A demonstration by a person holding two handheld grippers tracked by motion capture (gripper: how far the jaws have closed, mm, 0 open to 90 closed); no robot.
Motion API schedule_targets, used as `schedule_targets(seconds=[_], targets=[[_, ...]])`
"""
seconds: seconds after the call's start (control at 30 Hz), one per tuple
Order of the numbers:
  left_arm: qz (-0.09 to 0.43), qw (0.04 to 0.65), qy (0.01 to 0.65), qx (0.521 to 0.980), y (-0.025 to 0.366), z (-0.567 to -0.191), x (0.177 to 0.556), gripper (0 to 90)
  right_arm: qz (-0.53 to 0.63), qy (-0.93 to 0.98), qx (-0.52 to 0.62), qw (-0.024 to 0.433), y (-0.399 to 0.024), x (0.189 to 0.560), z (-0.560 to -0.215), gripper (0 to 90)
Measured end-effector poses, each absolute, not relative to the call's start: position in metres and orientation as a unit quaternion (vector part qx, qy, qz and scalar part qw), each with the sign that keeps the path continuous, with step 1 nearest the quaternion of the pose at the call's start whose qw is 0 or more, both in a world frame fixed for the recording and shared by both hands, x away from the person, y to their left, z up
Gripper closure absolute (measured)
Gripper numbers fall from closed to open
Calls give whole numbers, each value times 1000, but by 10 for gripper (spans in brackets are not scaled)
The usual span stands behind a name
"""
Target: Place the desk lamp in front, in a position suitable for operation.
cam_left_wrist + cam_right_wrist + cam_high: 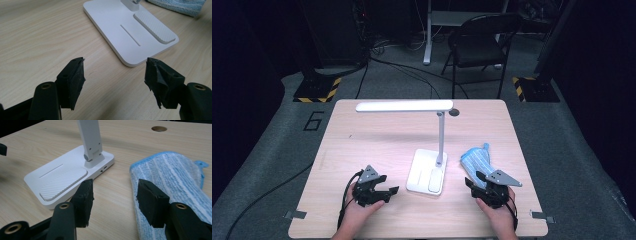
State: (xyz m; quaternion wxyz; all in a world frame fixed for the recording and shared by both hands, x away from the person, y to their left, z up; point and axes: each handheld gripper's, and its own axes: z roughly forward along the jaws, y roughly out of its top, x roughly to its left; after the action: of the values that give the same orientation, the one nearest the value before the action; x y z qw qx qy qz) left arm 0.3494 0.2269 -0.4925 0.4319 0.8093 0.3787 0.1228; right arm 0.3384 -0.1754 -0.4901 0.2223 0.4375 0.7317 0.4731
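Note:
A white desk lamp stands mid-table, its flat base (427, 172) near me and its long head (404, 106) held level above on a thin post. To its right lies a folded blue striped cloth (475, 159). My left gripper (391, 192) rests left of the base, open and empty. In the left gripper view its jaws (115, 67) point at the base's near corner (130, 32). My right gripper (474, 179) sits at the cloth's near end. In the right gripper view it is open (115, 190), one jaw by the base (67, 177), the other over the cloth's edge (170, 175).
The light wooden table (362, 145) has a round cable hole (454, 112) behind the lamp post. A dark folding chair (482, 45) stands on the floor beyond the far edge. Cables run across the grey carpet.

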Motion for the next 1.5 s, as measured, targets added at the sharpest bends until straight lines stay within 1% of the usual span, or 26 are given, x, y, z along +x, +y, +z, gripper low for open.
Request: schedule_targets(seconds=[0.03,0.13,0.27,0.33,0.47,0.6,0.67,0.73,0.83,1.0,1.17,1.3,1.43,1.47,1.5], targets=[[122,433,380,808,226,-492,349,319,472,735,432,224,-173,340,-490,465],[125,436,382,805,226,-493,349,326,473,741,427,212,-168,342,-488,462],[122,437,384,804,230,-493,347,343,478,755,401,200,-154,346,-479,456],[126,440,386,801,231,-495,346,346,479,756,398,200,-152,347,-478,456],[116,430,379,811,232,-501,345,352,482,757,393,200,-142,356,-476,450],[121,436,382,806,230,-504,345,354,484,757,392,199,-137,362,-476,450],[119,432,370,814,229,-504,345,354,485,756,392,197,-131,369,-475,450],[118,435,376,809,228,-505,344,354,486,757,387,201,-129,375,-474,450],[116,433,373,813,230,-505,343,353,488,759,387,190,-126,384,-472,451],[115,435,376,810,230,-505,343,354,482,766,383,186,-121,396,-467,451],[109,432,374,813,232,-504,343,353,478,766,399,161,-116,411,-465,463],[114,434,381,808,231,-507,343,352,473,768,401,161,-113,419,-461,459],[112,432,380,810,230,-508,343,352,474,771,391,167,-108,425,-456,452],[106,427,374,817,231,-507,343,352,473,772,390,169,-107,426,-455,451],[112,428,374,815,230,-507,343,352,471,772,392,168,-105,428,-454,451]])
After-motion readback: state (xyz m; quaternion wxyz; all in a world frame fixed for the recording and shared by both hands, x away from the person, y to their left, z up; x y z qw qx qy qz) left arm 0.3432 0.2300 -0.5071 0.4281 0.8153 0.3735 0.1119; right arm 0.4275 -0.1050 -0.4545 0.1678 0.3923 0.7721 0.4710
